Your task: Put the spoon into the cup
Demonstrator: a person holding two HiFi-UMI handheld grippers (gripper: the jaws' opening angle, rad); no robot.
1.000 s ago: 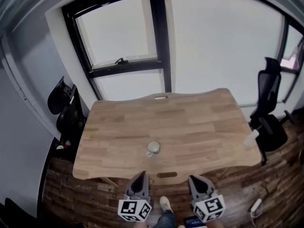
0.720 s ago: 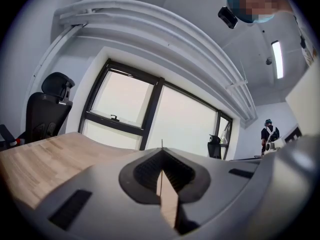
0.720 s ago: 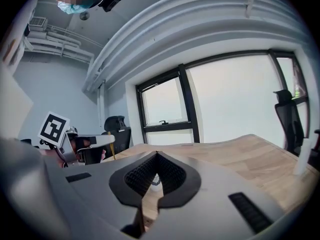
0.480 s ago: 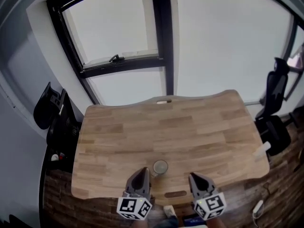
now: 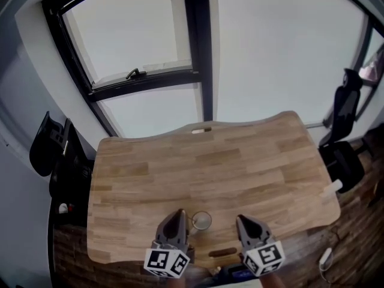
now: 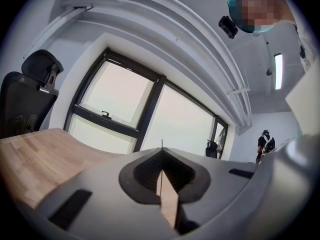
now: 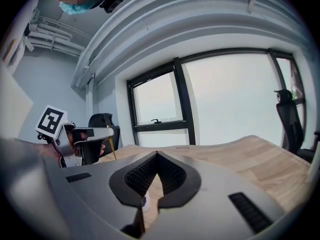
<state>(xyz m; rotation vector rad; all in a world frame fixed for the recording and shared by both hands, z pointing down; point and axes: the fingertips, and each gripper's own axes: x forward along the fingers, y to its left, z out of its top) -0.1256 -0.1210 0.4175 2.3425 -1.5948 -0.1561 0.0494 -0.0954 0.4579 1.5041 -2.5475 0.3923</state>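
Observation:
A pale cup [image 5: 201, 221] stands near the front edge of the wooden table [image 5: 240, 167], its handle turned left. It sits between my two grippers, close to the right of the left one. My left gripper [image 5: 179, 212] is shut on a thin golden spoon [image 7: 111, 152]. In the right gripper view the spoon hangs down from those jaw tips. In the left gripper view only a fine sliver of spoon [image 6: 161, 144] pokes up above the left gripper [image 6: 161, 152]. My right gripper [image 5: 240, 219] is shut and holds nothing. Part of the cup [image 7: 143, 202] shows under the right gripper [image 7: 156, 154].
Black office chairs stand left [image 5: 51, 152] and right [image 5: 343, 125] of the table. A black-framed window [image 5: 150, 53] fills the far wall. A small white object [image 5: 331, 188] lies at the table's right edge. A slot [image 5: 223, 252] is cut near the front edge.
Both grippers have moved forward from in front of the table to above its front edge. The cup, which lay ahead of them, is now level with their tips.

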